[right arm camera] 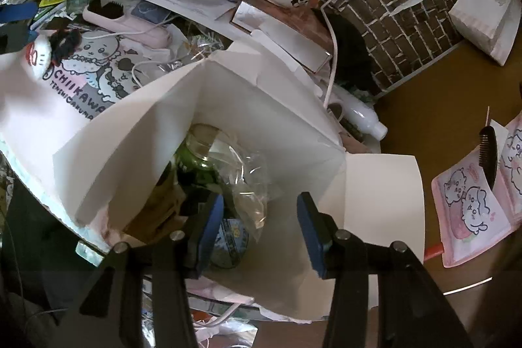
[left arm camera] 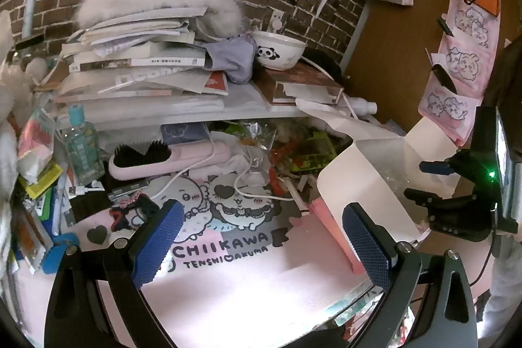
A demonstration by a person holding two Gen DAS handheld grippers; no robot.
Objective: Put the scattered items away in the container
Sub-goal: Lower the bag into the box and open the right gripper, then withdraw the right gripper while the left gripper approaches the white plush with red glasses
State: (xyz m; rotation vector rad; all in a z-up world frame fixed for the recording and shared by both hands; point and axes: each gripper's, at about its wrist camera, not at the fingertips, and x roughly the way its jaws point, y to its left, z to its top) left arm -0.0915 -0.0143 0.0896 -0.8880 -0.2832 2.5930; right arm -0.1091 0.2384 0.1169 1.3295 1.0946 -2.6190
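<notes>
While right gripper [right arm camera: 259,230] hangs agape, empty, over white box [right arm camera: 228,106]; left gripper [left arm camera: 261,240] likewise spread. Pink hairbrush [left arm camera: 169,160] at 11 o'clock: light, rigid; grip mid-handle

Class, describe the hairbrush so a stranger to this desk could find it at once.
Start at the white shelf across the desk. Just beneath it, left of centre, the hairbrush lies flat beside a clear bottle. It alone is pale pink with black bristles and a white cord.

My desk wears a pink Chiikawa mat [left arm camera: 228,250]. On it, at twelve o'clock, lies a pink hairbrush [left arm camera: 169,160]; at two, the white box [left arm camera: 368,181].
</notes>
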